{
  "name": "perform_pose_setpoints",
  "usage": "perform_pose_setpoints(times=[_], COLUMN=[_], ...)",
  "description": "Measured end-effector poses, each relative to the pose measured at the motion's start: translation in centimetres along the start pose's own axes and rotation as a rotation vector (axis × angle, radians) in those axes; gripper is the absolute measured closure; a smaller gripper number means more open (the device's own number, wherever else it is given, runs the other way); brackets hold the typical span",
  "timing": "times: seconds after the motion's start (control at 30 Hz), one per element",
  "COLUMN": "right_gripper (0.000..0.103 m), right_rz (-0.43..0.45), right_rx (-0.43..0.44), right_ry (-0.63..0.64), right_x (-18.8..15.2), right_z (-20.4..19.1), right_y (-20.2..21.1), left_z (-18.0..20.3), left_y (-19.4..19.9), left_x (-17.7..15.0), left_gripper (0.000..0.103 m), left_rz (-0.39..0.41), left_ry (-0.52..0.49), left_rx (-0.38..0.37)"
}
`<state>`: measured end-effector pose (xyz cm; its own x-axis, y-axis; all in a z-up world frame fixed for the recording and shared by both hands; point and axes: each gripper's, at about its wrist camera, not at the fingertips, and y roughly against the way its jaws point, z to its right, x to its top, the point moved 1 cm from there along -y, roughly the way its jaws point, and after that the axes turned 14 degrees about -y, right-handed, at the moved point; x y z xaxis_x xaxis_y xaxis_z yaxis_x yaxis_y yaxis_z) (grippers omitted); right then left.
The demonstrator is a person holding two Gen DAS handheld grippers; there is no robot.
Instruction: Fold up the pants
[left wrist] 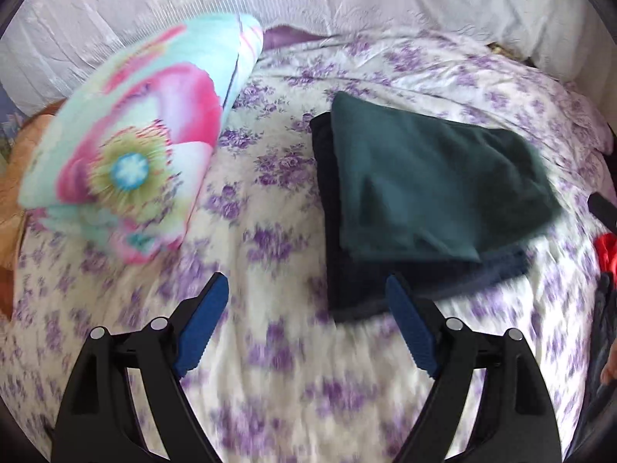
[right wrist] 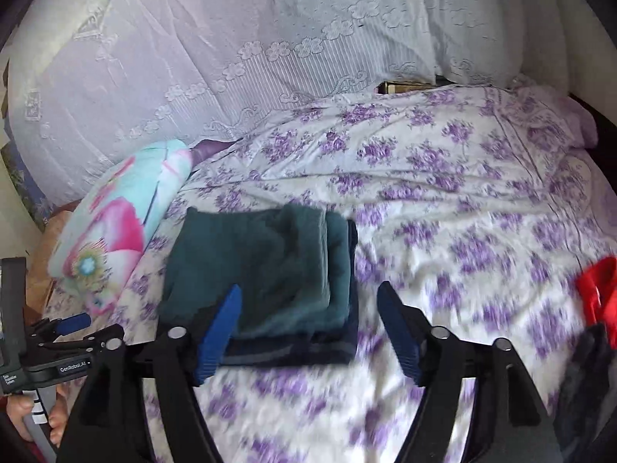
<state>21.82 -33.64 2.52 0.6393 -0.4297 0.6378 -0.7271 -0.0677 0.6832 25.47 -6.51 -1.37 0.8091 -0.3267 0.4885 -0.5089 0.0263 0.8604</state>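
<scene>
My left hand-held gripper and right hand-held gripper gape wide and empty above the purple-flowered bed sheet, the dark teal fleece pants folded atop a navy garment, seemingly finished.

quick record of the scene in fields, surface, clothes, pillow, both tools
surface: bed with purple-flowered sheet
folded stack: green pants on top of a dark garment
pillow: flower print, left of the stack, leaning
unfolded clothes: red garment at the right edge
left tool: open, nothing between the pads
right tool: open, holding nothing, stack edge shows behind the gap
</scene>
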Motion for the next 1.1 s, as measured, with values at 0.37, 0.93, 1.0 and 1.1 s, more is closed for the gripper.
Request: perform_pose_setpoints(times=[0.37,0.93,1.0,1.1], right_gripper=[0.006,0.004,0.004,0.004], right_rz=[0.013,0.076,0.080,0.082], right_rx=[0.001,0.080,0.084,0.087], right_ry=[0.032,0.047,0.049,0.045], right_x=[-7.0,-7.5,-7.4,-7.3], right_z=[-1.5,-2.6,-2.6,-2.6], right_y=[10.6,17.0,17.3,17.5], left_z=[3.2,3.2,3.5,3.8], left_y=[11.5,18.5,18.8,19.0], left_x=[-5.7,-7.2,-7.1,-7.0], left_gripper=[0.007,0.005,0.005,0.005], left_rz=[0.118,0.194,0.199,0.199], left_ry=[-0.015,0.057,0.052,0.040], left_rx=[0.025,0.016,0.017,0.021])
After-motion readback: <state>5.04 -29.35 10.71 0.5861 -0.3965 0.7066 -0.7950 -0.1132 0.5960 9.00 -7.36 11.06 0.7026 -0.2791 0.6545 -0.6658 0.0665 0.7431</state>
